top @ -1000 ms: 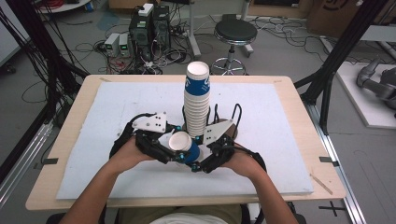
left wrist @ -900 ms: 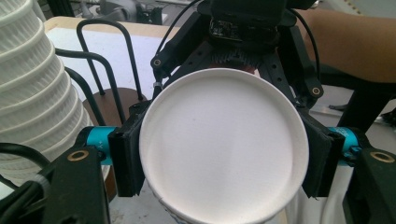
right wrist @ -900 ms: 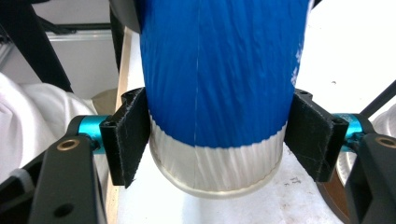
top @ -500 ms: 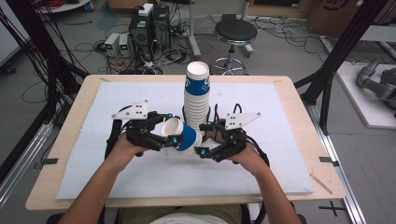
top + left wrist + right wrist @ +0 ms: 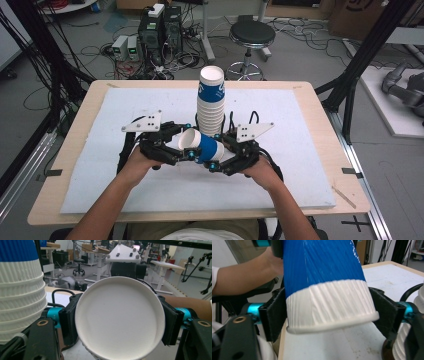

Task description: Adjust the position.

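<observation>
A blue and white ribbed paper cup (image 5: 202, 146) lies on its side in the air between both grippers, over the white mat (image 5: 300, 115). My left gripper (image 5: 186, 142) is shut on its base end; the flat white base (image 5: 120, 315) sits between the two black pads (image 5: 67, 325). My right gripper (image 5: 216, 151) has just been closing, and its pads (image 5: 274, 315) press on the white mouth band (image 5: 329, 307) of the cup. A tall upside-down stack of the same cups (image 5: 211, 102) stands just behind the grippers, at the left edge of the left gripper view (image 5: 20, 295).
The mat covers a wooden table (image 5: 345, 165). The right gripper's grey plate (image 5: 122, 252) faces the left camera. A person's left hand (image 5: 244, 277) is beyond the cup. Past the table stand a stool (image 5: 252, 35), computers (image 5: 160, 27) and black frame poles (image 5: 360, 65).
The cup has tipped from end-up to lying on its side, white base to the left. Both grippers have rolled outward, their grey plates spreading apart. The stack has not moved.
</observation>
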Tool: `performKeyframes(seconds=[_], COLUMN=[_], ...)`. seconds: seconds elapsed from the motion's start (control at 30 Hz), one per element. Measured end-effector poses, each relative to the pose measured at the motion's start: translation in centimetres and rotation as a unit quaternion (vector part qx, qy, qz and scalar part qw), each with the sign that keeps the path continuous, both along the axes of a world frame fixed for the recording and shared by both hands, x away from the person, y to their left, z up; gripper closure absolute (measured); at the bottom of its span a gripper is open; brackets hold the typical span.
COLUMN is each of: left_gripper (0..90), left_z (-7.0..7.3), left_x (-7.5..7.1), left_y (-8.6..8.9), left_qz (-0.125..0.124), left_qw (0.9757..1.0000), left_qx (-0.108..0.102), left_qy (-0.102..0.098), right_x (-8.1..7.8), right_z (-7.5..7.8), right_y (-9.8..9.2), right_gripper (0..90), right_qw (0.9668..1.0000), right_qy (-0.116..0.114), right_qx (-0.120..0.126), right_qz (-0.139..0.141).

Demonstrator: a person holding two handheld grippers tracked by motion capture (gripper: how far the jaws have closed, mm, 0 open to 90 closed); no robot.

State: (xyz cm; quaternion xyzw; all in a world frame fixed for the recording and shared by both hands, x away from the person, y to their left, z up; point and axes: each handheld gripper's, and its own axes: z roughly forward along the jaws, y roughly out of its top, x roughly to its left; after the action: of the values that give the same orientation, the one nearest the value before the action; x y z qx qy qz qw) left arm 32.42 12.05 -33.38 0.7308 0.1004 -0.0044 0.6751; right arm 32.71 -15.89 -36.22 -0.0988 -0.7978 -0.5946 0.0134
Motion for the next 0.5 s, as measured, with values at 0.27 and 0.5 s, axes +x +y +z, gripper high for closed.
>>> performKeyframes(seconds=[0.27,0.5], left_gripper=[24.2,22.8], left_z=[-0.26,-0.26], left_x=[-0.21,-0.42], left_y=[-0.24,-0.40], left_qz=[0.003,-0.012], left_qw=[0.9977,0.9930], left_qx=[0.067,0.117], left_qy=[0.000,-0.008], right_x=[-0.17,-0.43], right_z=[0.49,0.98], right_y=[0.27,0.28], right_gripper=[24.2,23.9], right_qw=[0.9976,0.9903], right_qy=[0.006,-0.021], right_qx=[-0.068,-0.136], right_qz=[0.010,0.018])
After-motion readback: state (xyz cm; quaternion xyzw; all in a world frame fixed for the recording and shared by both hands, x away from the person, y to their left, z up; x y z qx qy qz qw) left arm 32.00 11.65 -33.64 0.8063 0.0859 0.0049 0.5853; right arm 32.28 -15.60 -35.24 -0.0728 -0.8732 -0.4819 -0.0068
